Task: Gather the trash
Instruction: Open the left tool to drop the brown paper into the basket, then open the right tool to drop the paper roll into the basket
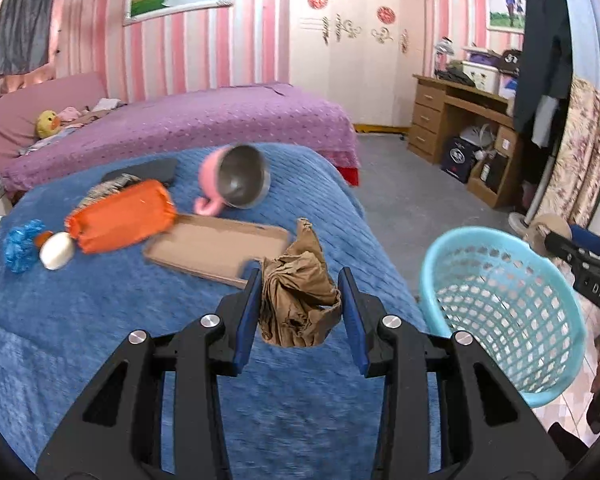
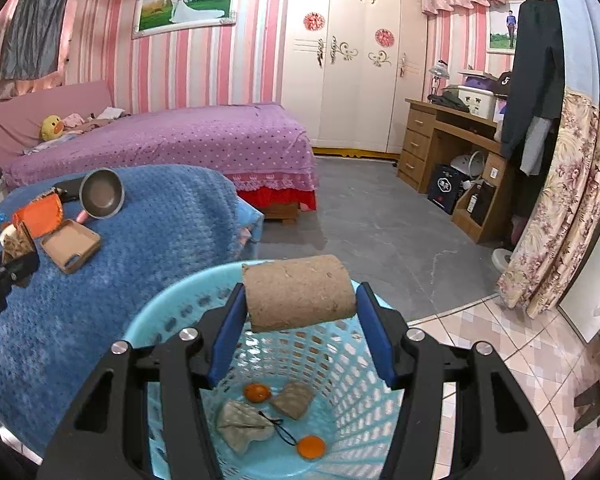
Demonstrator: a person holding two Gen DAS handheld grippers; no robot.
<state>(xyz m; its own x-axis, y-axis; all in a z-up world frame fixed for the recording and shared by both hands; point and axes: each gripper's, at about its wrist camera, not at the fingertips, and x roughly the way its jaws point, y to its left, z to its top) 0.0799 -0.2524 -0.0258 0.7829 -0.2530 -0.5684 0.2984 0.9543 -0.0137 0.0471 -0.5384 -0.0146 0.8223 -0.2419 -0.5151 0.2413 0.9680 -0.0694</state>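
My left gripper (image 1: 300,280) is shut on a crumpled brown paper (image 1: 296,304), held just above the blue blanket (image 1: 100,320). A light-blue plastic basket (image 1: 440,256) stands to its right, off the blanket's edge. My right gripper (image 2: 302,296) is shut on a brown cardboard roll (image 2: 296,280), gripped end to end, and hovers over the basket's rim (image 2: 172,292). Orange peels (image 2: 256,392) and grey crumpled scraps (image 2: 244,424) lie on the basket's bottom. In the left wrist view the right gripper (image 1: 580,264) enters at the far right.
On the blanket lie an orange packet (image 1: 120,216), a flat cardboard tray (image 1: 216,248), a tipped pink steel mug (image 1: 236,178), a blue crinkled wrapper (image 1: 20,246) and a white lump (image 1: 58,256). A purple bed (image 2: 180,140) is behind, a wooden desk (image 2: 432,148) at right.
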